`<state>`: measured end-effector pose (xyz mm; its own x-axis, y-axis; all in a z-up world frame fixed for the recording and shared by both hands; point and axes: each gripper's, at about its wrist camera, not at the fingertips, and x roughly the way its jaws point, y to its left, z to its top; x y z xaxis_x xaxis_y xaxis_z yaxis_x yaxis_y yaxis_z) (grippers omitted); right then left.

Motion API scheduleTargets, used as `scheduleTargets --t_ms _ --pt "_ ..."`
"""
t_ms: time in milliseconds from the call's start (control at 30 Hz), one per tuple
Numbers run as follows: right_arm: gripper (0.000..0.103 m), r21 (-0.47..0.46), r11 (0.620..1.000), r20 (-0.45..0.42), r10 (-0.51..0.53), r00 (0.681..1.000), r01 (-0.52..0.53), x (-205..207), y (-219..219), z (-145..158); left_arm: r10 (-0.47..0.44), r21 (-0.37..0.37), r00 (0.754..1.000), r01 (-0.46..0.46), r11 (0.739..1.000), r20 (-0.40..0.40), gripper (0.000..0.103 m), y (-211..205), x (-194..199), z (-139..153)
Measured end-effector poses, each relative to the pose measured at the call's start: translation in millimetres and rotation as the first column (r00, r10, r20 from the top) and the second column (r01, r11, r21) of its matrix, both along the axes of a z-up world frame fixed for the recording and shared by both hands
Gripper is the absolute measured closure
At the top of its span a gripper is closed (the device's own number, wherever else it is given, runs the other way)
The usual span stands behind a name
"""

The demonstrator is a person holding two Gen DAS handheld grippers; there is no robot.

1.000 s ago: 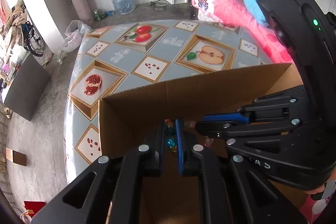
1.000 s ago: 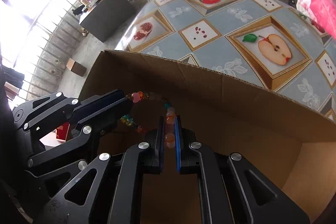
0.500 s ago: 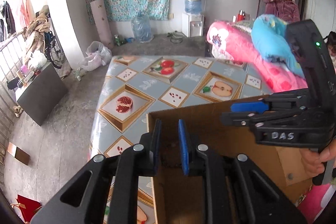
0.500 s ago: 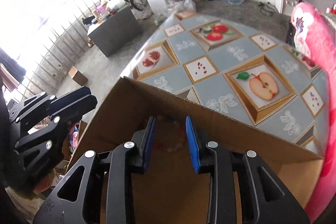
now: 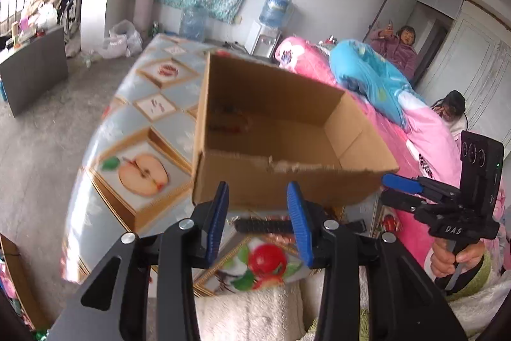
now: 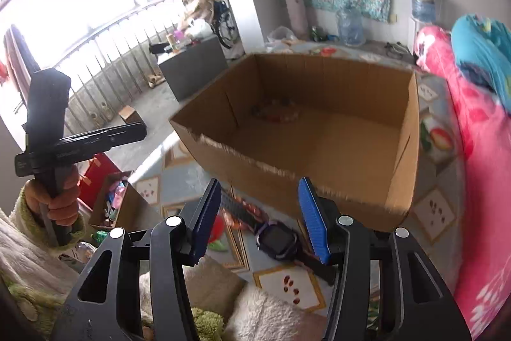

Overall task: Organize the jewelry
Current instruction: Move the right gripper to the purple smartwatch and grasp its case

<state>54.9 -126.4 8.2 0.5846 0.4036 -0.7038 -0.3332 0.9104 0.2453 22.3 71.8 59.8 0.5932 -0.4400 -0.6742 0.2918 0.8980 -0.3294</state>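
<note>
An open cardboard box (image 5: 287, 181) (image 6: 319, 168) stands on the fruit-patterned table (image 5: 140, 149). A colourful bead bracelet (image 6: 276, 114) (image 5: 230, 120) lies on the box floor near a far corner. A black wristwatch (image 6: 278, 240) with a dark strap (image 5: 262, 226) lies on the table just in front of the box. My left gripper (image 5: 258, 222) is open and empty, pulled back above the watch strap. My right gripper (image 6: 258, 219) is open and empty, just above the watch. Each gripper shows in the other's view, the left one (image 6: 127, 135) and the right one (image 5: 396, 189).
A pink and blue quilt (image 5: 383, 85) lies on the bed to the right of the table. Two people (image 5: 402, 50) are at the back right. A grey cabinet (image 6: 191, 69) and a balcony railing are to the left. A fluffy sleeve (image 6: 262, 315) is at the near edge.
Both grippers let go of the bead bracelet inside the box, opened wide and drew back out. They now sit in front of the box over the watch.
</note>
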Motion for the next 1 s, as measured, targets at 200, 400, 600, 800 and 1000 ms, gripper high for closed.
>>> scheduleTargets --t_ms 200,400,600,800,1000 --pt "0.054 -0.064 0.995 -0.075 -0.081 0.994 0.076 5 13 -50 -0.006 0.027 0.992 0.009 1.0 -0.127 0.057 -31 11 -71" --pt "0.055 -0.119 0.991 -0.068 -0.072 0.995 0.064 5 25 -59 -0.012 0.032 0.989 0.016 0.999 -0.148 0.055 -43 24 -91" --pt "0.057 -0.185 0.982 -0.056 -0.059 0.997 0.048 2 41 -63 0.005 0.014 0.986 -0.003 1.0 -0.165 0.055 -47 37 -96" --pt "0.057 -0.213 0.977 -0.054 -0.034 0.998 0.022 2 50 -63 0.026 0.017 0.987 -0.024 1.0 -0.162 0.054 -46 44 -94" --pt "0.057 -0.235 0.972 -0.047 -0.011 0.999 0.0 -2 47 -64 0.056 0.062 0.99 -0.048 0.997 -0.127 0.048 -51 49 -88"
